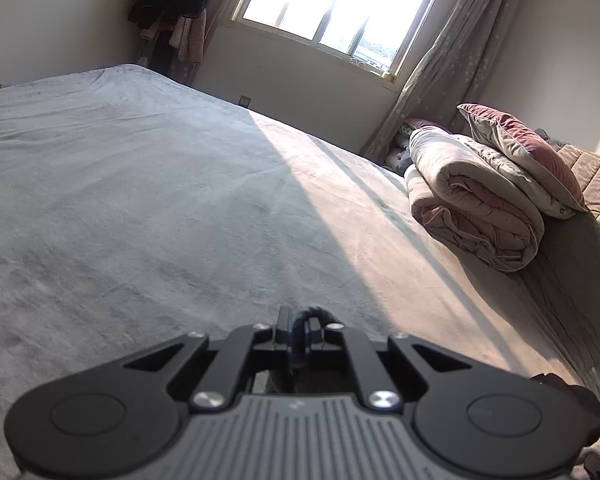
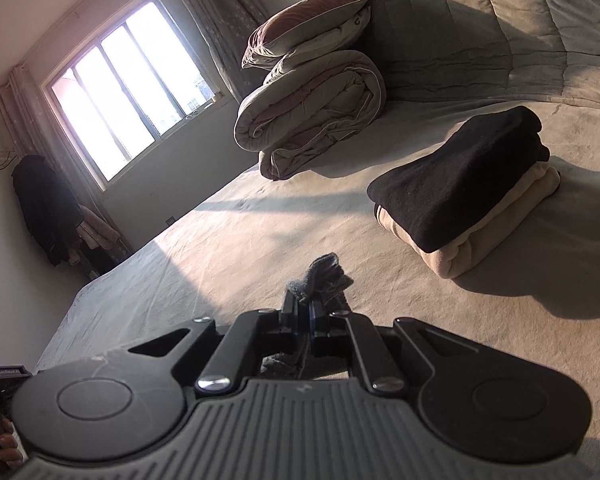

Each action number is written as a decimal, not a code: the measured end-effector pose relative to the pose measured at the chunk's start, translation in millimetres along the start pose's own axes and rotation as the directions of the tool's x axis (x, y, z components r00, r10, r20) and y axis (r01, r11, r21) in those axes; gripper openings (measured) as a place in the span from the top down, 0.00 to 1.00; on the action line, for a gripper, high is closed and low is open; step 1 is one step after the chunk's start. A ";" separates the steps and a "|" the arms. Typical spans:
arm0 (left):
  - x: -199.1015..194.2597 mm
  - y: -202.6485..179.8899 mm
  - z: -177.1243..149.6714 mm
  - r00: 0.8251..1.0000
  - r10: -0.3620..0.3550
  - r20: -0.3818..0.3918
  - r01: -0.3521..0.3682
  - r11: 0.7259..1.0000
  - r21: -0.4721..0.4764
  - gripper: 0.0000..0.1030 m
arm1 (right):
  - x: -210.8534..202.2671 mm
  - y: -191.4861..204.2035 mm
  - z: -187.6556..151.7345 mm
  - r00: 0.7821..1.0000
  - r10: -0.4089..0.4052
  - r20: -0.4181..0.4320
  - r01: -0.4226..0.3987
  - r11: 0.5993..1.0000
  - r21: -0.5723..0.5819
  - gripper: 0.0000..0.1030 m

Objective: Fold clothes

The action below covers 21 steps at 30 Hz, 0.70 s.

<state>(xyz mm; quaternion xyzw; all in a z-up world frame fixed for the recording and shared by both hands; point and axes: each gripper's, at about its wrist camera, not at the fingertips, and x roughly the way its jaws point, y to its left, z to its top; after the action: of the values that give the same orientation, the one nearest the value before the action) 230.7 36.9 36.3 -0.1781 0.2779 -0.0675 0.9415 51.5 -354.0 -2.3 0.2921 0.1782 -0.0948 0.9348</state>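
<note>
My left gripper (image 1: 299, 322) is shut on a dark garment edge (image 1: 313, 313), a small dark fold poking up between the fingers, held above the grey bed sheet (image 1: 140, 184). My right gripper (image 2: 306, 308) is shut on a dark grey garment (image 2: 324, 274); a bunch of its cloth sticks out past the fingertips, more shows beneath them. The rest of the garment is hidden under the grippers. A folded stack, a black garment (image 2: 464, 176) on a beige one (image 2: 496, 236), lies on the bed to the right of my right gripper.
A rolled pink-grey duvet (image 1: 472, 208) (image 2: 312, 116) with a pillow (image 1: 520, 148) on top lies by the padded headboard (image 2: 500, 20). A bright window (image 1: 340, 4) and curtains are behind the bed. Dark clothes (image 2: 44, 208) hang in the corner.
</note>
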 end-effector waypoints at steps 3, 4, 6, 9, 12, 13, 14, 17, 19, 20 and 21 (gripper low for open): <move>20.7 -2.8 10.5 0.999 -0.040 -0.019 0.038 0.996 -0.082 0.95 | 6.8 -3.2 -3.1 1.000 -0.003 -0.022 0.003 1.000 -0.007 0.93; 26.3 -5.2 12.6 0.999 -0.041 -0.016 0.039 0.996 -0.085 0.95 | 9.0 -4.2 -4.2 1.000 -0.004 -0.030 0.004 1.000 -0.007 0.93; 37.4 -10.3 16.7 0.999 -0.039 -0.009 0.038 0.996 -0.084 0.95 | 13.8 -5.2 -7.4 0.999 -0.001 -0.054 0.001 1.000 0.001 0.92; 52.4 -14.4 18.3 1.000 -0.021 -0.003 0.021 0.998 -0.054 0.95 | 20.2 -6.0 -11.6 0.996 0.006 -0.094 -0.005 1.000 0.014 0.89; 68.2 -9.3 17.4 0.999 -0.009 -0.034 0.007 0.998 -0.068 0.95 | 20.9 -6.1 -13.6 0.994 0.007 -0.113 -0.005 1.000 0.022 0.86; 72.3 -6.7 16.6 0.999 -0.010 -0.043 0.007 0.997 -0.078 0.95 | 20.6 -5.5 -13.6 0.993 0.006 -0.116 -0.004 1.000 0.018 0.85; 75.8 -3.8 15.2 0.999 -0.009 -0.054 0.004 0.996 -0.086 0.95 | 20.0 -4.8 -13.5 0.993 0.006 -0.118 -0.004 1.000 0.014 0.85; 82.5 0.1 9.1 0.995 -0.011 -0.096 0.002 0.996 -0.093 0.94 | 19.5 -3.6 -13.4 0.990 0.008 -0.137 -0.008 1.000 0.006 0.85; 79.5 -0.8 4.4 0.993 -0.013 -0.114 0.004 0.997 -0.080 0.83 | 19.7 -3.6 -15.0 0.988 0.009 -0.154 -0.006 1.000 0.019 0.68; 76.7 -1.7 1.7 0.992 -0.014 -0.122 0.006 0.998 -0.068 0.65 | 19.6 -3.7 -15.9 0.987 0.009 -0.160 -0.005 1.000 0.028 0.47; 72.2 -3.3 -0.3 0.993 -0.009 -0.121 0.003 0.999 -0.052 0.57 | 19.5 -3.7 -16.9 0.986 0.010 -0.165 -0.004 0.999 0.037 0.42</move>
<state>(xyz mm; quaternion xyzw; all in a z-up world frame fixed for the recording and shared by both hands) 290.9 17.5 1.2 -0.1987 0.3357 -0.0736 0.9178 63.7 -348.7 -24.7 0.3167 0.2524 -0.0703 0.9116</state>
